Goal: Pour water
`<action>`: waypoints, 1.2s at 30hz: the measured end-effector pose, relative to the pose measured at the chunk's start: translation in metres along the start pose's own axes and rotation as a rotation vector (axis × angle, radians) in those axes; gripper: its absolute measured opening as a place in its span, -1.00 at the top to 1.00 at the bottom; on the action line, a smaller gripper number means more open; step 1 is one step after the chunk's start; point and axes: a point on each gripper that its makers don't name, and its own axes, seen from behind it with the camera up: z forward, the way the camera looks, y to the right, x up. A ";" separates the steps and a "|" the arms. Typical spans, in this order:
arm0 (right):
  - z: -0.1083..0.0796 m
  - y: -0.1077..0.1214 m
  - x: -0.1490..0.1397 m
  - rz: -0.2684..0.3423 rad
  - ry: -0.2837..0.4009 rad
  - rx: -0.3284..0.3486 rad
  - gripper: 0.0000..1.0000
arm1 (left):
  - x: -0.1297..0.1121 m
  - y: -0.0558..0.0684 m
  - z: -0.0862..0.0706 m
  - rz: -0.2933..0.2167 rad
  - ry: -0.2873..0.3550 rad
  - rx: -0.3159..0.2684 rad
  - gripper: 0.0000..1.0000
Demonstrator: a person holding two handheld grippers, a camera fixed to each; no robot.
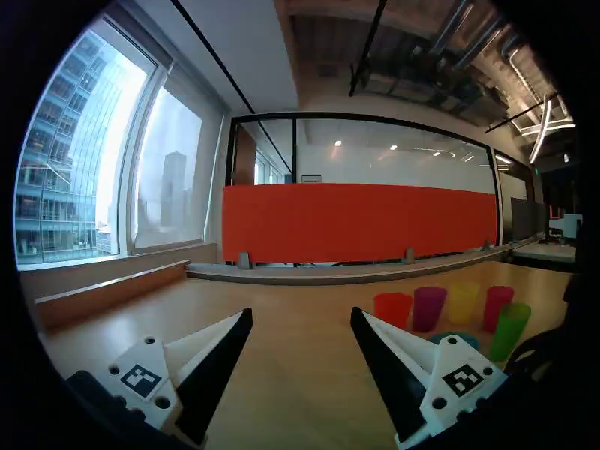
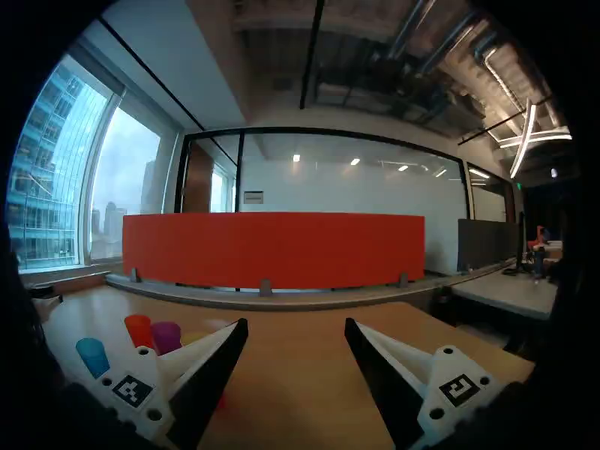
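In the left gripper view my left gripper point(image 1: 301, 319) stands open above the wooden table point(image 1: 300, 352), nothing between its fingers. To its right stand plastic cups: a red cup point(image 1: 393, 308), a purple cup point(image 1: 428, 307), a yellow cup point(image 1: 462, 301), a pink cup point(image 1: 497, 306), a green cup point(image 1: 509, 330) and a blue cup point(image 1: 454, 338) partly behind the right finger. In the right gripper view my right gripper point(image 2: 295, 330) is open and empty; a blue cup point(image 2: 92, 355), a red cup point(image 2: 139, 329) and a purple cup point(image 2: 166, 336) stand at its left, partly hidden by the left finger.
An orange divider panel point(image 1: 360, 221) runs along the table's far edge. Large windows point(image 1: 82, 165) fill the left wall. Another desk point(image 2: 510, 289) stands at the right, beyond the table's edge.
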 end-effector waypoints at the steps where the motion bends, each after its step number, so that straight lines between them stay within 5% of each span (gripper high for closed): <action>1: 0.000 0.000 0.000 0.000 0.000 0.000 -1.00 | -0.001 0.000 0.000 0.001 -0.004 -0.001 -0.95; 36: -0.003 -0.002 0.002 -0.047 0.046 0.041 -1.00 | -0.008 0.004 0.003 0.005 -0.034 -0.012 -0.95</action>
